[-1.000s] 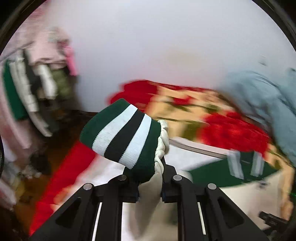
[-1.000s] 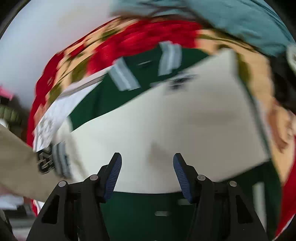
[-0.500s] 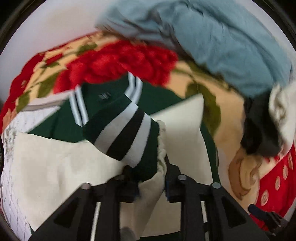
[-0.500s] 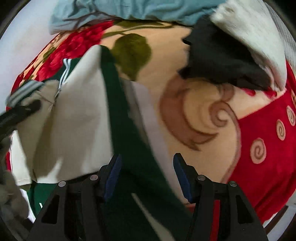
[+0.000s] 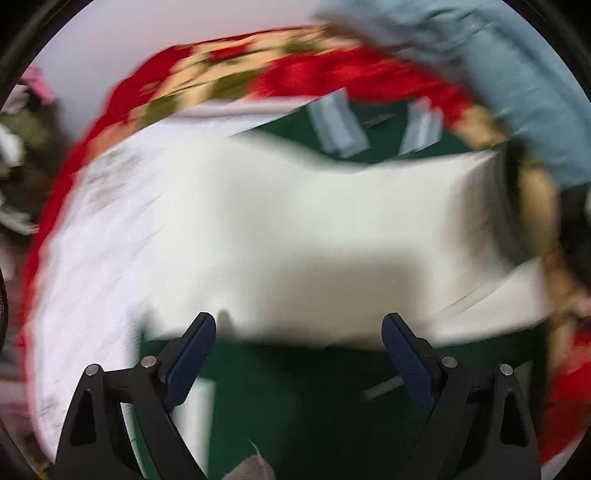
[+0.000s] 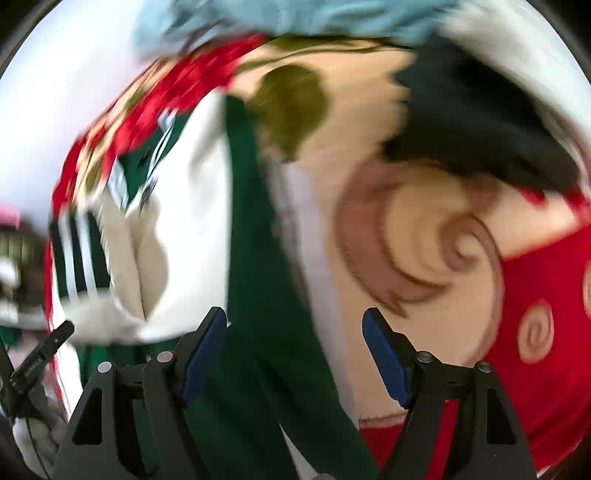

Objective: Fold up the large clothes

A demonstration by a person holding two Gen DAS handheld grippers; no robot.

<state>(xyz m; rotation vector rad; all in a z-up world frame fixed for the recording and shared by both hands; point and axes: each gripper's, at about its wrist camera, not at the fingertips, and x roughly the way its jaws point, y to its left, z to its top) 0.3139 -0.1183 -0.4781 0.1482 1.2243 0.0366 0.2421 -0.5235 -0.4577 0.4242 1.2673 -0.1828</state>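
Red floral blanket [image 5: 332, 79] across the bed, white wall behind, all smeared by motion. Left wrist view: left gripper [image 5: 299, 345] spread wide, holding nothing, hovering over the green-and-cream jacket [image 5: 295, 229] lying flat on the blanket; cream sleeve folded across the green body, striped collar [image 5: 373, 122] at the far edge, blue-grey garment [image 5: 517, 85] heaped beyond. Right wrist view: right gripper [image 6: 295, 343] likewise parted and gripping nothing, poised above the jacket's [image 6: 255, 295] green right edge; striped cuff [image 6: 75, 258] lying far left, black garment [image 6: 476, 122] and blue-grey garment [image 6: 295, 18] piled at the back.
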